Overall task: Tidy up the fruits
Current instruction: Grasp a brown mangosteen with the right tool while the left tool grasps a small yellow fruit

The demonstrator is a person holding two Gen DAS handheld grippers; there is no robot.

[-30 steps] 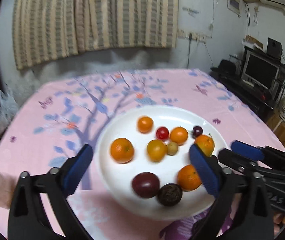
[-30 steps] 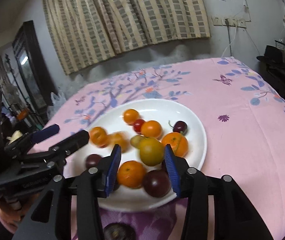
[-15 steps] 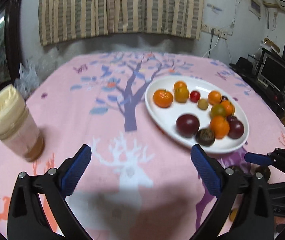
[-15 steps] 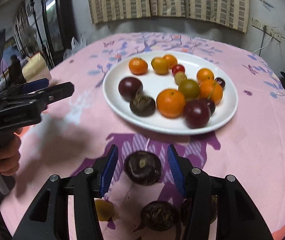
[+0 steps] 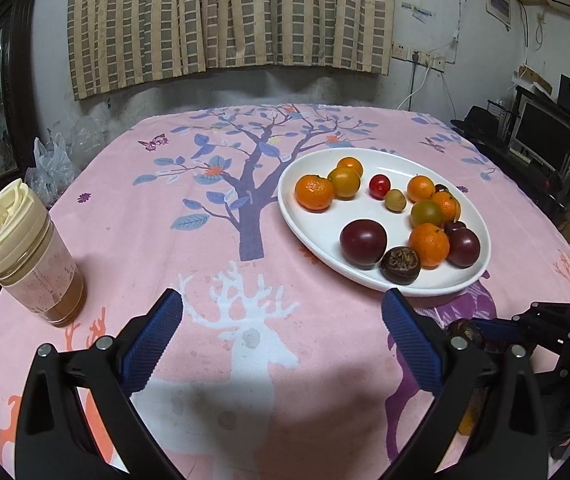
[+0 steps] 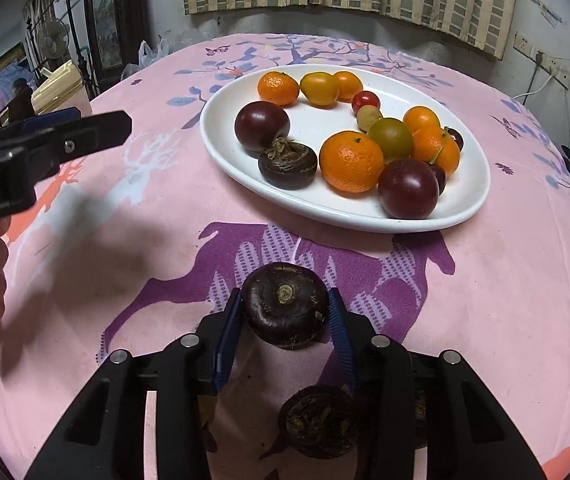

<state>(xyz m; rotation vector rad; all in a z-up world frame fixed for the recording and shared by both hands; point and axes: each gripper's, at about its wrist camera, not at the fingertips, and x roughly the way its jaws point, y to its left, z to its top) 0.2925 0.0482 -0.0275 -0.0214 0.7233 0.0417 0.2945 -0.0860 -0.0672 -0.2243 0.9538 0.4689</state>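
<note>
Mostly done: white plate (image 6: 473, 200) on worktop held about a dozen fruits. Right hand-held gripper (image 6: 285, 312) clamped dark round fruit (image 6: 285, 304) near plate; another dark fruit (image 6: 319, 422) waited below. Left hand-held gripper (image 5: 281, 336) gaped, empty.

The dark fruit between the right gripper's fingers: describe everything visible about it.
The dark fruit is round, flattened, glossy brown-purple, with a pale stem scar facing up toward the camera. The right gripper has both blue pads pressed against its sides. It sits over the purple deer print, short of the white plate; whether it's lifted is unclear.
</note>
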